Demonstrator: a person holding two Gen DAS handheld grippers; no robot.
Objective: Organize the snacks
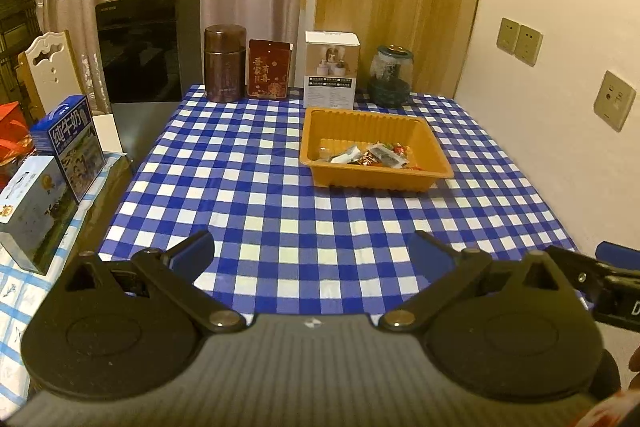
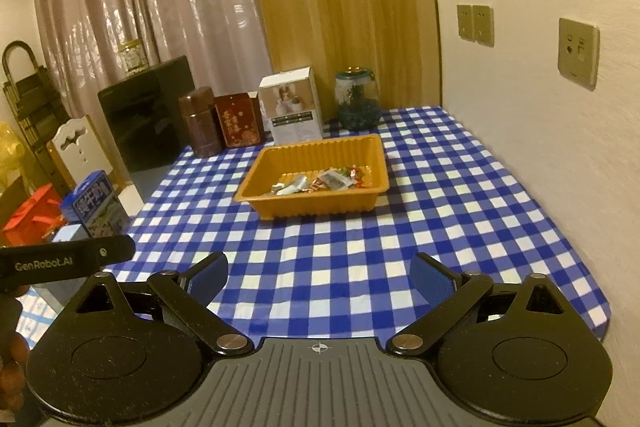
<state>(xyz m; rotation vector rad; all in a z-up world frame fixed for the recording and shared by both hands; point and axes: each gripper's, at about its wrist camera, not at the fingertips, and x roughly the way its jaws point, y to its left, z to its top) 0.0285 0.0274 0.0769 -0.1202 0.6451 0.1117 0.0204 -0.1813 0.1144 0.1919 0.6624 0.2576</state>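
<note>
Left wrist view: wrapped snacks point(image 1: 368, 155) are seen gathered in the orange tray point(image 1: 320, 123) on the checked surface point(image 1: 280, 219), none left loose, so sorting is judged nearly complete; left claw point(image 1: 312, 251) and right claw point(image 2: 320, 275) are held spread, empty.

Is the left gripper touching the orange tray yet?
Apart. The left wrist view shows open checkered cloth between the left gripper and the orange tray.

Black hand-held gripper point(image 2: 320, 275); blue finger pads point(image 2: 430, 277); "GenRobot.AI" marking.
</note>
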